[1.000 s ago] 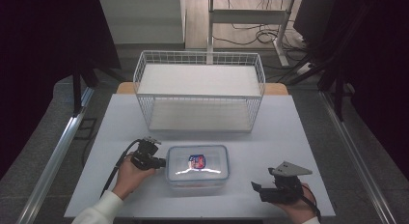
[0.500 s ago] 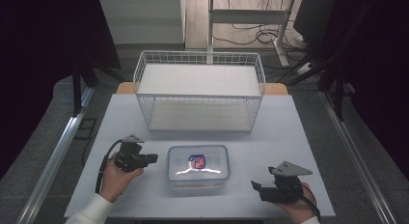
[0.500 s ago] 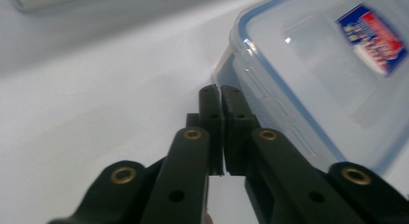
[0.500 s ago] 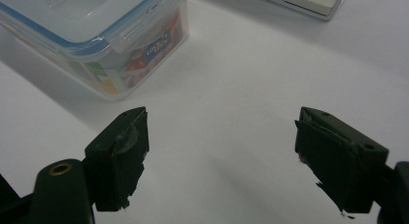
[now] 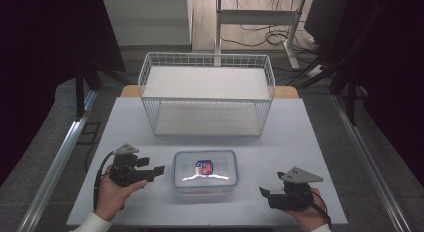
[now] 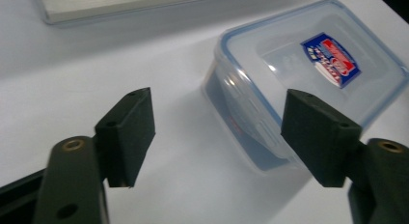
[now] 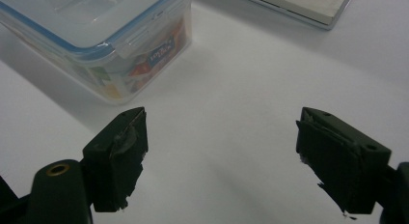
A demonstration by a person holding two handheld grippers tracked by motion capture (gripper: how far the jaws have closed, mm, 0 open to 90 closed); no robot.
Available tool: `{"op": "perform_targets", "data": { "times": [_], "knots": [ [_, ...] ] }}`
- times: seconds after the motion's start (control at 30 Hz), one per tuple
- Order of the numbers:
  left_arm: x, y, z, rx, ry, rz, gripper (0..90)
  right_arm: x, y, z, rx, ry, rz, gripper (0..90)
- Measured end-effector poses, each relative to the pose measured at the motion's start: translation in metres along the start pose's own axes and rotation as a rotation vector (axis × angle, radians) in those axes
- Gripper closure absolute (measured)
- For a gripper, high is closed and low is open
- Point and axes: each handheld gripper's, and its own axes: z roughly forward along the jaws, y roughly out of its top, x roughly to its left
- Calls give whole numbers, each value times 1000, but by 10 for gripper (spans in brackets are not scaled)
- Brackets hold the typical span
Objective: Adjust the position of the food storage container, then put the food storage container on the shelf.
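Observation:
A clear plastic box [image 5: 205, 172] with a blue-rimmed lid and a red and blue label lies on the white table near its front edge. My left gripper [image 5: 159, 170] is held just left of the box, open, with a small gap to the box side. In the left gripper view the box [image 6: 308, 74] lies ahead to the right, beyond my left gripper [image 6: 231, 137]. My right gripper [image 5: 264, 194] stands open to the right of the box, nearer the front edge. In the right gripper view the box [image 7: 101, 35] is at upper left, clear of my right gripper [image 7: 222, 156].
A white wire basket [image 5: 150, 87] stands at the back middle of the table [image 5: 310, 137]. Its base edge [image 6: 120, 4] shows at the top of the left gripper view, and its base corner [image 7: 308, 7] in the right gripper view. Metal rails run along both sides of the table.
My left gripper drew back from the box's left side, then came a little nearer again. The right gripper and the box have stayed put.

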Motion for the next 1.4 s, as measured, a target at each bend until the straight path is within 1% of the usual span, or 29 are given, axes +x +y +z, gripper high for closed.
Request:
{"op": "perform_targets", "data": {
  "times": [0.07,0.17,0.2,0.23,0.27,0.3,0.33,0.37,0.4,0.43,0.57,0.6,0.63,0.67,0.7,0.73,0.77,0.8,0.83,0.9,1.0,1.07,1.13,1.17,1.2,1.23,1.4],
  "knots": [
    [0,0,1,7,-9,-2,245,0,1,0,-9,6,0,177],
    [2,0,1,2,-25,-26,218,0,2,0,-10,21,16,177],
    [2,0,2,-4,-23,-32,197,0,2,0,-13,33,26,177],
    [2,0,2,-4,-23,-32,178,0,2,0,-13,33,26,177],
    [1,0,2,-14,-26,-39,164,-1,4,1,-18,70,62,177],
    [1,0,2,-15,-34,-44,156,-2,5,1,-22,80,69,176],
    [1,0,2,-15,-34,-44,149,-2,5,1,-22,80,69,176],
    [0,0,3,-13,-60,-55,145,-2,8,2,-27,98,77,176],
    [0,0,3,-13,-60,-55,142,-2,8,2,-27,98,77,176],
    [0,1,4,-11,-78,-65,142,-2,9,3,-29,104,77,176],
    [1,0,7,-4,-117,-88,127,-1,15,10,-37,157,98,176],
    [2,-1,10,0,-141,-110,126,0,17,15,-36,178,97,176],
    [3,-1,12,3,-153,-121,125,0,18,17,-35,184,96,176],
    [3,-1,12,3,-153,-121,123,0,18,17,-35,184,96,176],
    [3,-1,15,9,-159,-129,122,1,21,23,-30,207,102,173],
    [3,-1,16,9,-169,-134,122,2,22,25,-28,213,105,171],
    [3,-1,18,9,-187,-146,122,2,24,27,-30,221,107,170],
    [3,-1,18,9,-187,-146,122,2,24,27,-30,221,107,170],
    [5,0,22,13,-200,-159,121,3,27,31,-29,249,123,165],
    [6,-1,27,23,-211,-175,122,2,29,34,-31,267,141,162],
    [6,-1,37,46,-241,-184,125,1,32,40,-19,281,165,161],
    [6,0,43,58,-247,-183,125,-1,34,44,-14,288,183,162],
    [8,1,50,69,-256,-182,125,-4,35,48,-12,302,210,162],
    [8,1,50,69,-256,-182,124,-4,35,48,-12,302,210,162],
    [9,1,54,70,-282,-189,124,-7,37,52,-16,317,234,162],
    [9,2,56,75,-297,-188,122,-8,39,54,-16,321,245,161],
    [10,0,66,109,-333,-190,121,-6,47,64,-10,335,250,161]
  ]
}}
